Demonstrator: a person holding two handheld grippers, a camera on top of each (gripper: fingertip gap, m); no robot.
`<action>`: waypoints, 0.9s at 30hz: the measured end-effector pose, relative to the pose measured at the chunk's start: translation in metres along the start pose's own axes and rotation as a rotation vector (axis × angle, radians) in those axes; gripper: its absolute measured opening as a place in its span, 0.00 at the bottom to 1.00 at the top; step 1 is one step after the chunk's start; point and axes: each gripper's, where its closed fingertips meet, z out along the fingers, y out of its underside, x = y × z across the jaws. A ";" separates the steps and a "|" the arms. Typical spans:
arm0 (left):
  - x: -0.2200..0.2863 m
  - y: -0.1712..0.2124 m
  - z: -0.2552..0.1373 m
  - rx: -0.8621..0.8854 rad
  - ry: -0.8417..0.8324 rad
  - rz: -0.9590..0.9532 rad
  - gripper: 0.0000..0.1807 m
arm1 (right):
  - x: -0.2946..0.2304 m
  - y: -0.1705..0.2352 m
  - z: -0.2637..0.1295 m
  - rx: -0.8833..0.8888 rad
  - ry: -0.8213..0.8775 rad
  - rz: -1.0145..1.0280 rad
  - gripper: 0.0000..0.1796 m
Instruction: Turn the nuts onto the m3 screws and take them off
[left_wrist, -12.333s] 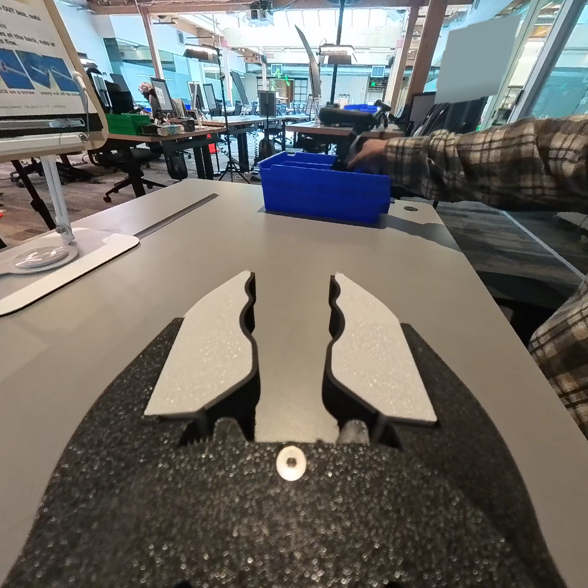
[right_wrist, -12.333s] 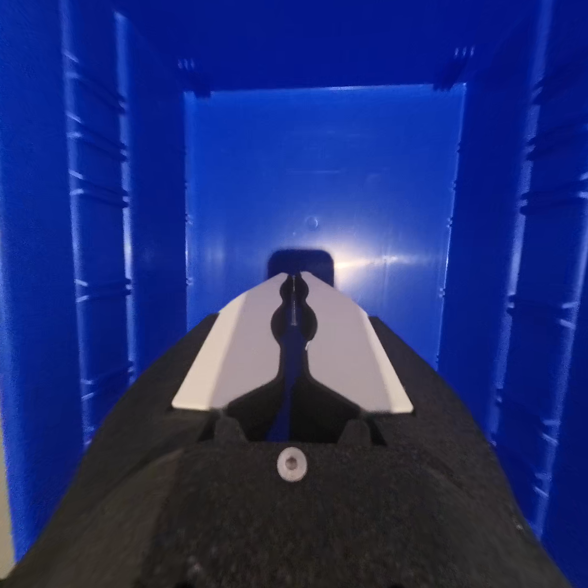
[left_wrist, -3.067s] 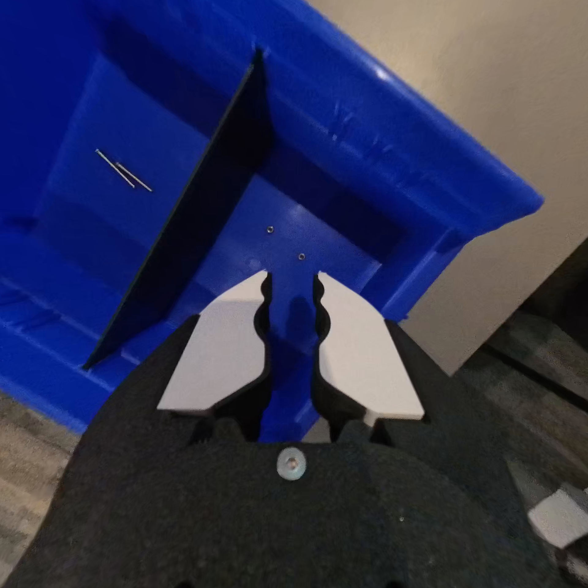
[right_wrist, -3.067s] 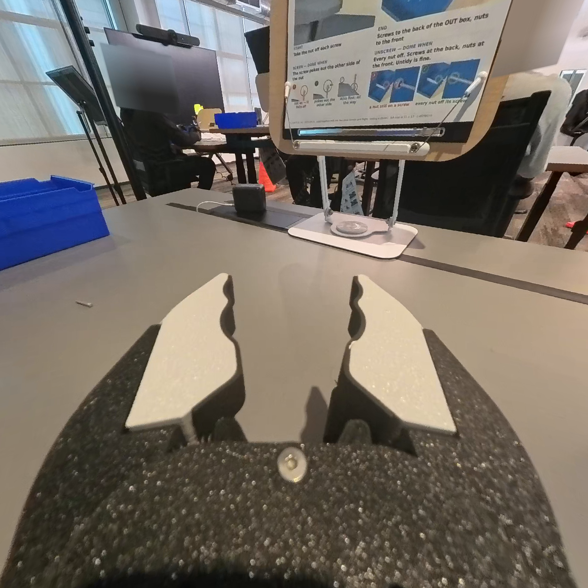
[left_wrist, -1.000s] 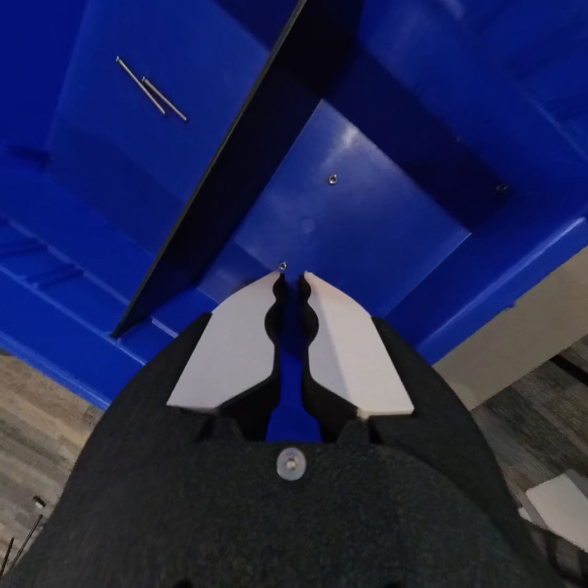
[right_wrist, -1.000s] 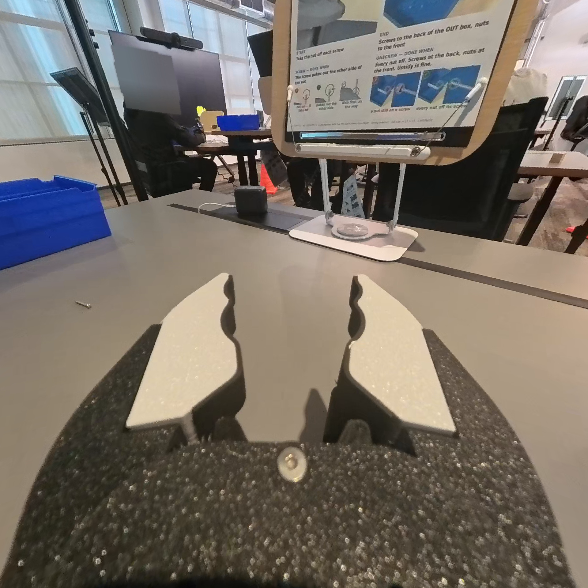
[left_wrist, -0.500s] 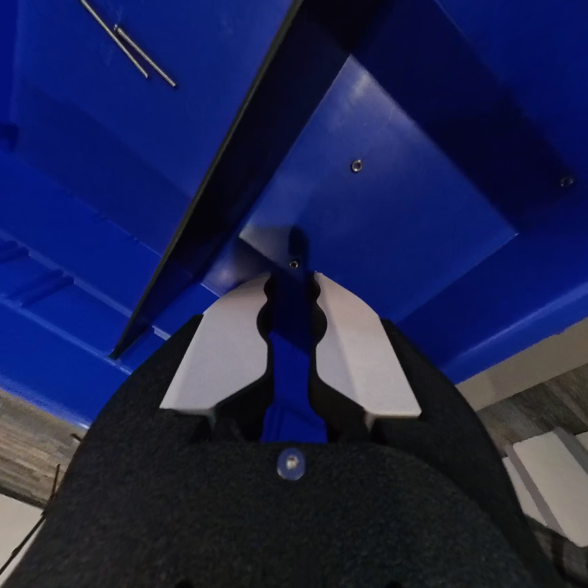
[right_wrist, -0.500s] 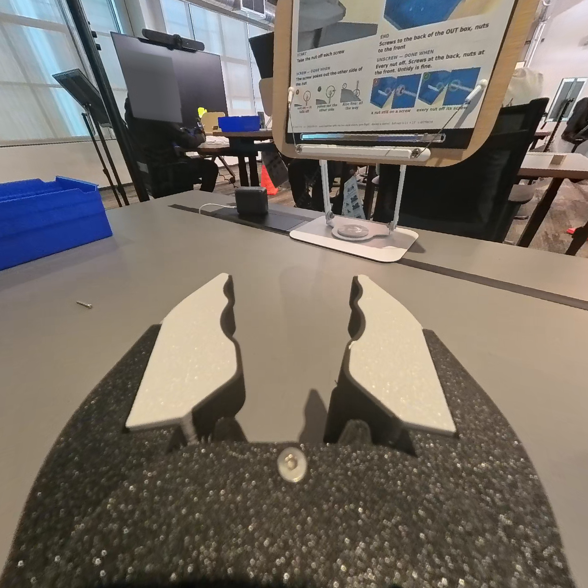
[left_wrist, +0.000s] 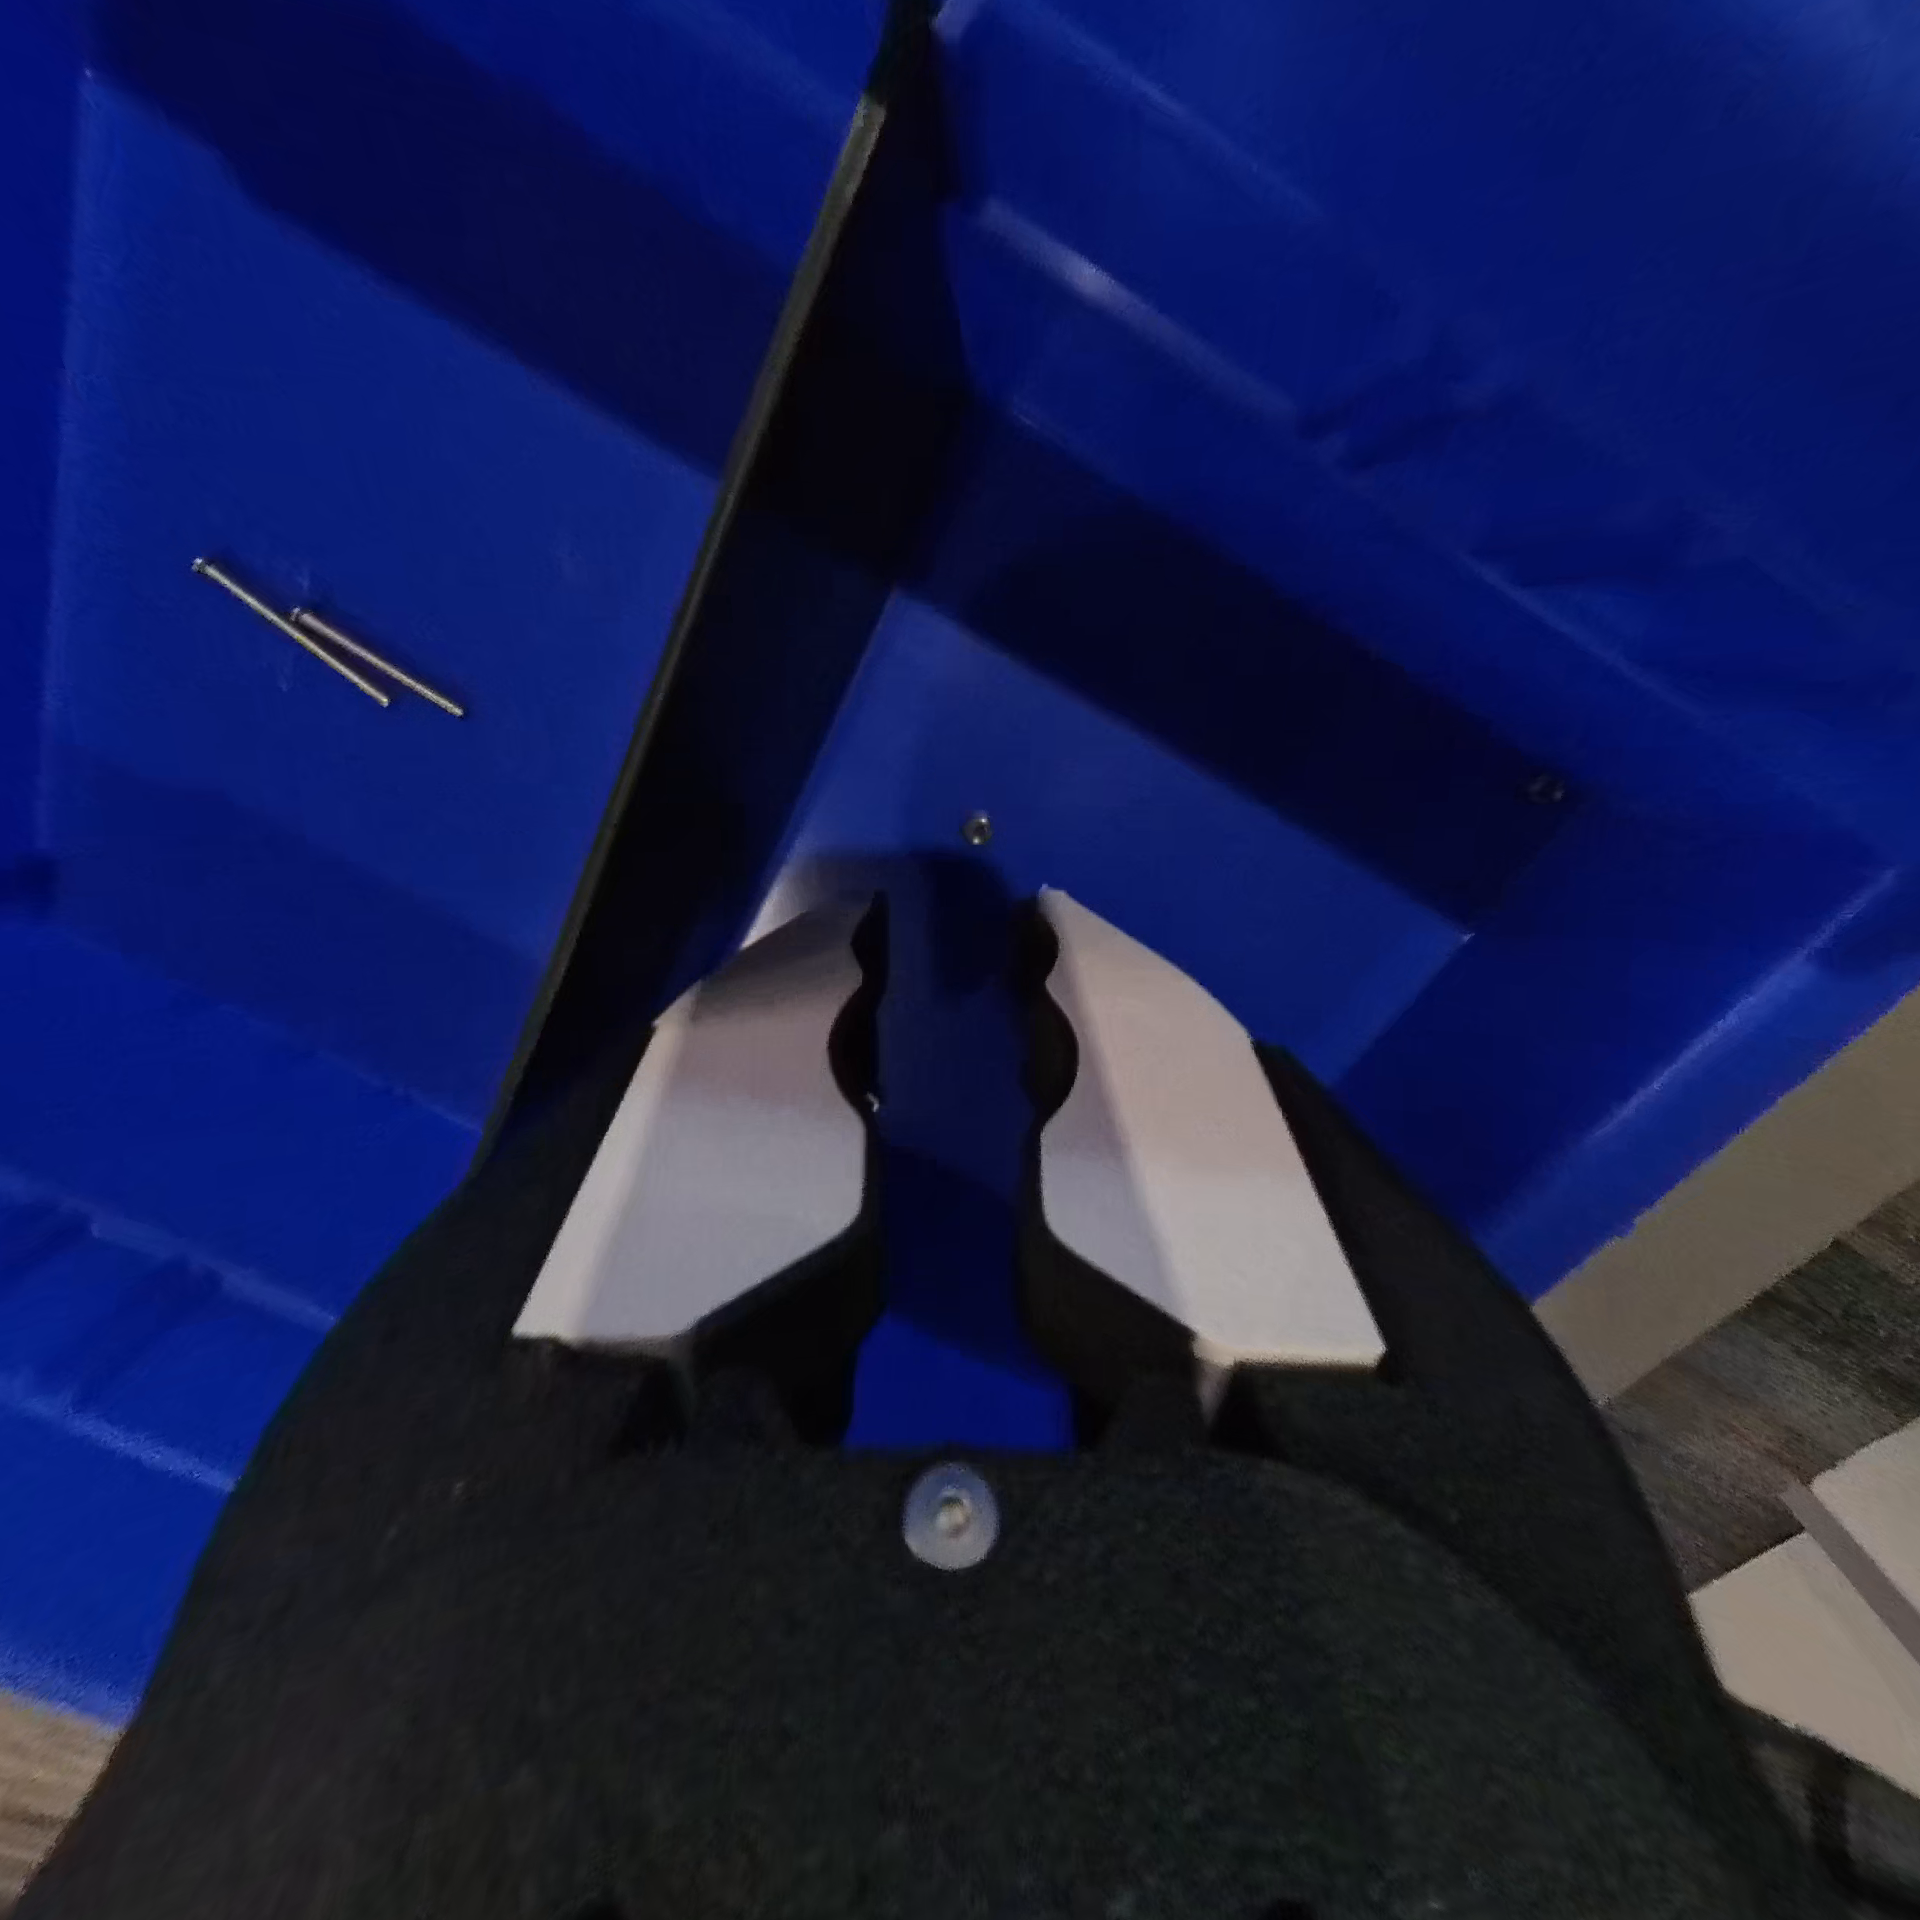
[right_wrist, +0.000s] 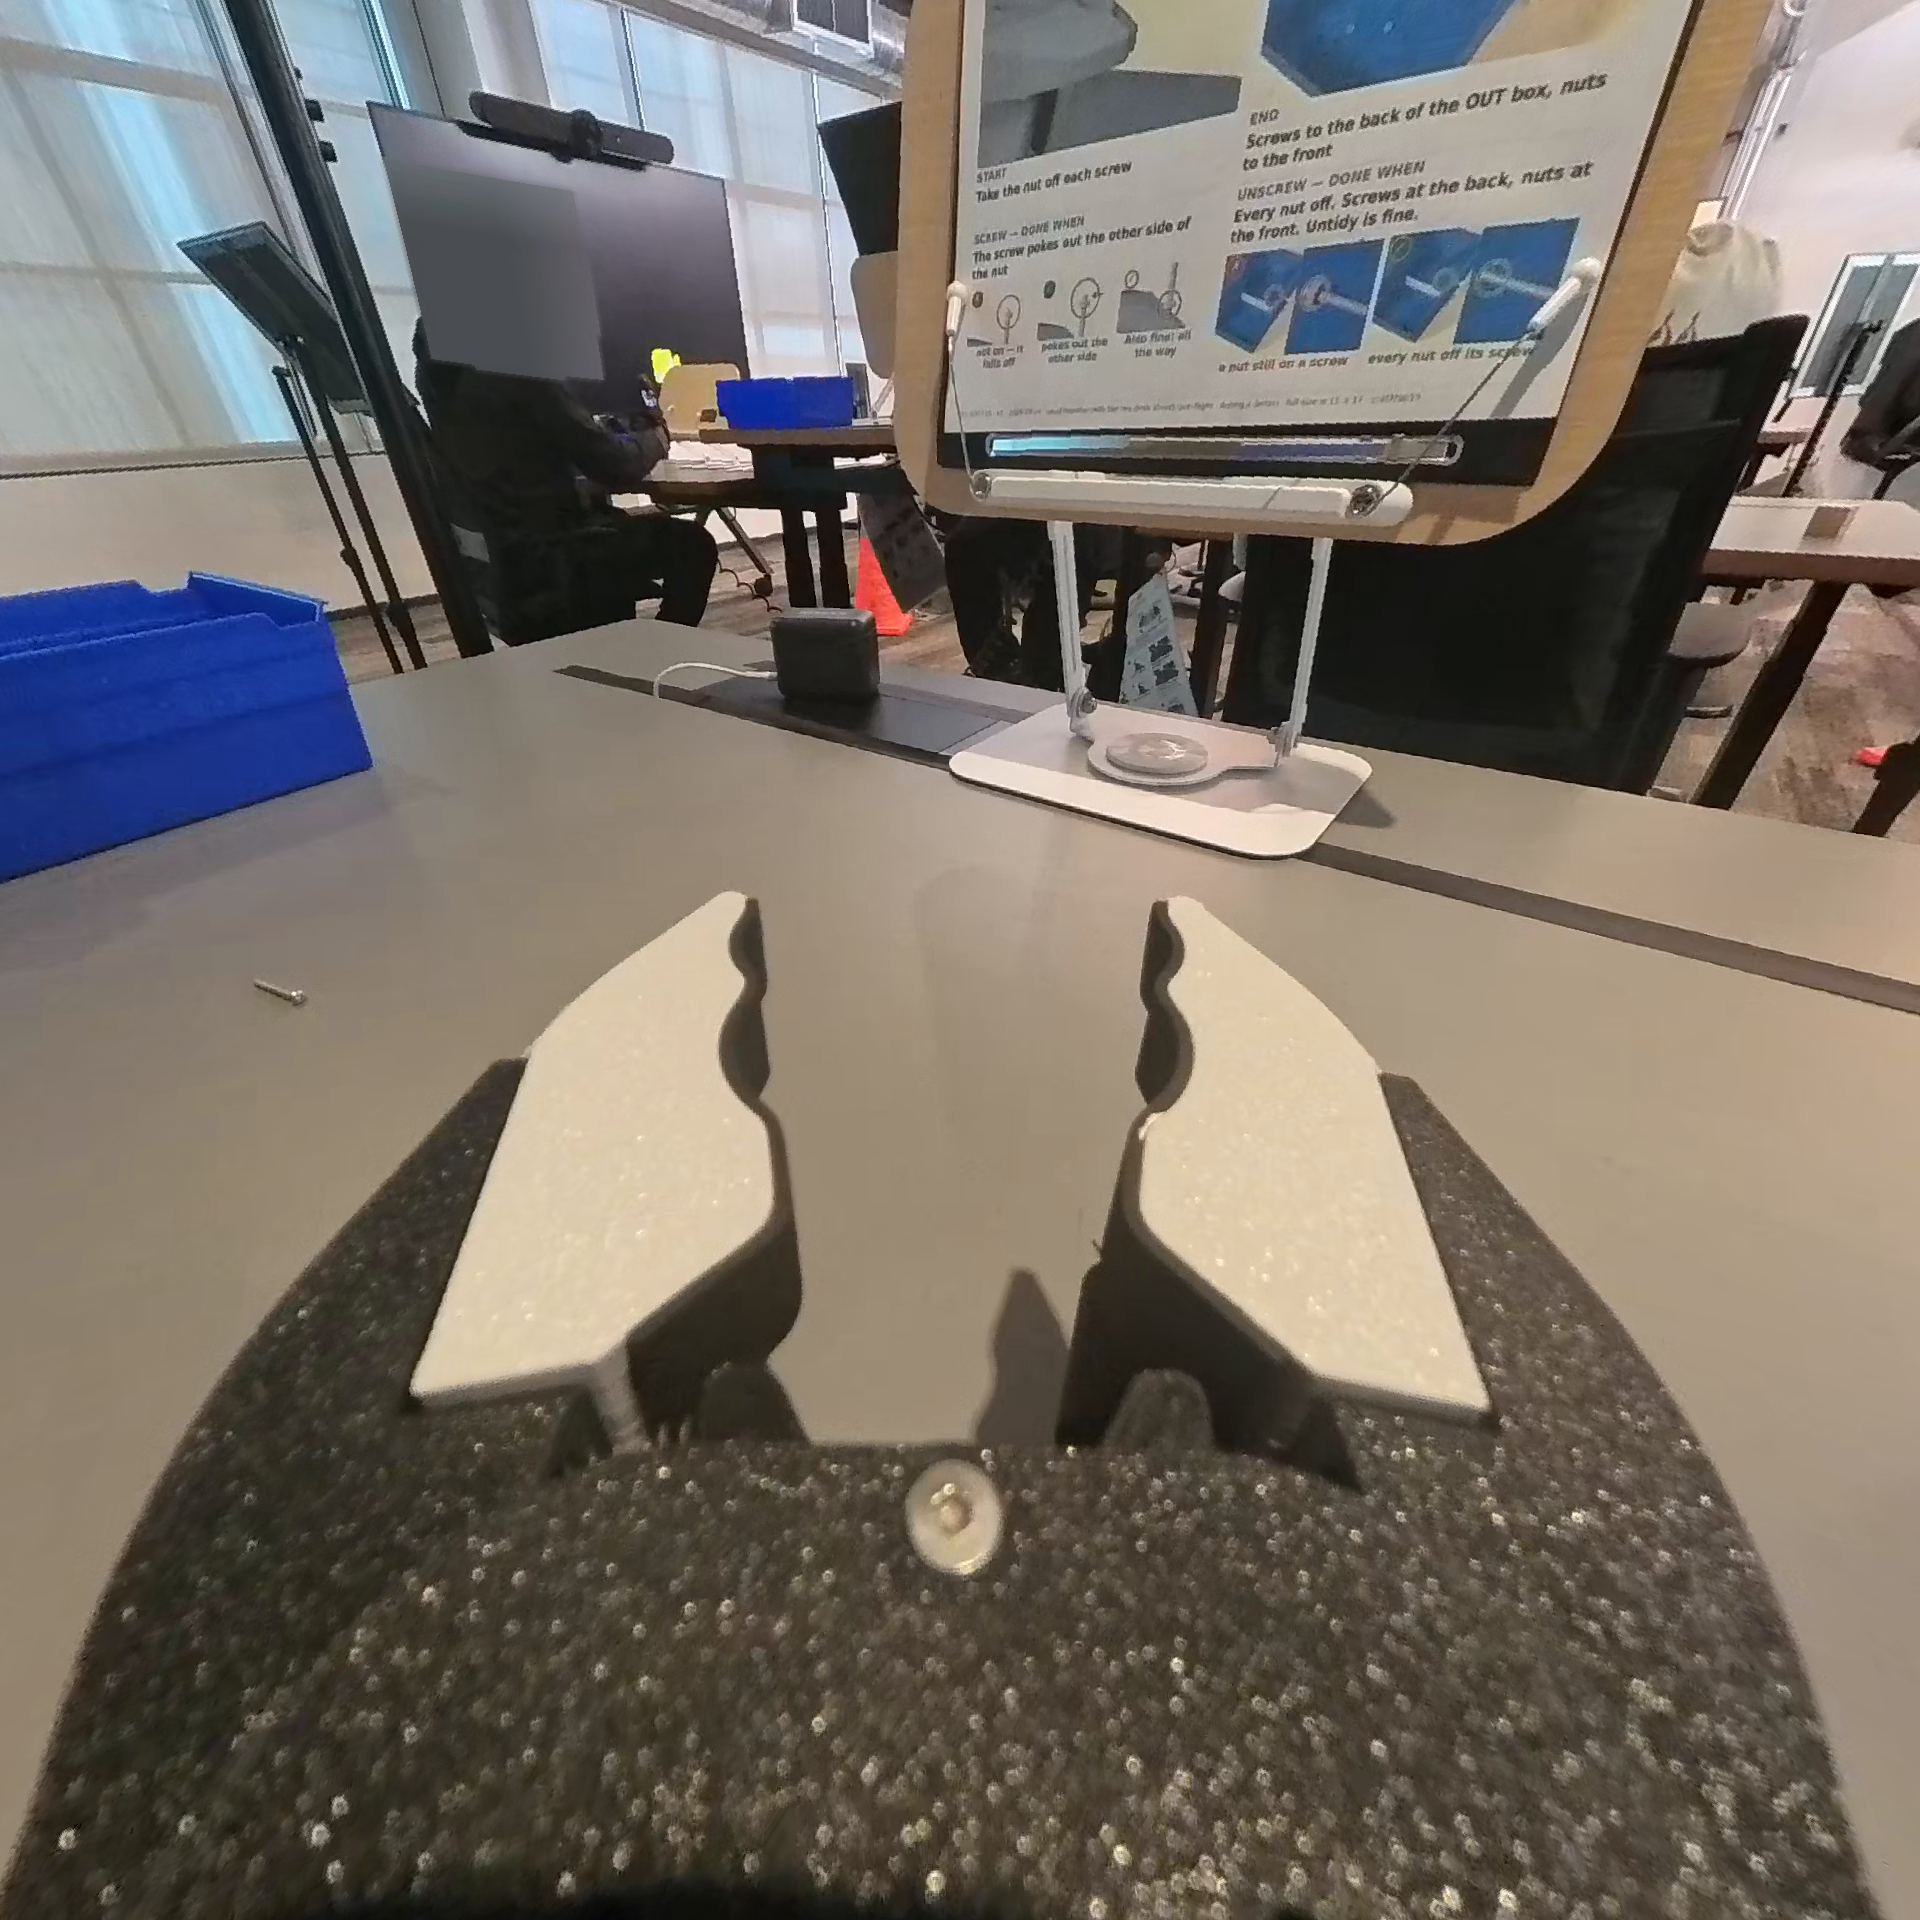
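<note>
My left gripper (left_wrist: 958, 906) is open and empty inside the blue bin (left_wrist: 1351, 312), its tips low over the floor of the right compartment. A small nut (left_wrist: 977, 828) lies just beyond the tips. Another nut (left_wrist: 1547, 789) lies in the far right corner. Two long thin screws (left_wrist: 327, 644) lie in the left compartment, beyond the black divider (left_wrist: 717, 582). My right gripper (right_wrist: 951, 914) is open and empty, resting low over the grey table (right_wrist: 1558, 1039). One screw (right_wrist: 281, 992) lies on the table to its left.
The blue bin also shows at the left edge of the right wrist view (right_wrist: 156, 707). An instruction board on a white stand (right_wrist: 1164, 774) and a small black box (right_wrist: 826, 655) stand at the table's far side. People sit at desks behind.
The left gripper has opened a little wider and shifted inside the bin's right compartment; the near nut sits just ahead of its tips. The right gripper has stayed still and open.
</note>
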 end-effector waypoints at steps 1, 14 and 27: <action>0.000 0.000 0.002 0.005 0.004 0.000 0.14 | 0.000 0.000 0.000 -0.001 0.002 0.000 0.39; 0.005 -0.007 0.013 0.081 0.047 0.029 0.14 | 0.000 0.003 0.002 -0.015 0.002 -0.003 0.39; 0.008 -0.008 0.013 0.099 0.079 0.029 0.08 | 0.000 0.003 0.001 -0.016 0.002 0.000 0.39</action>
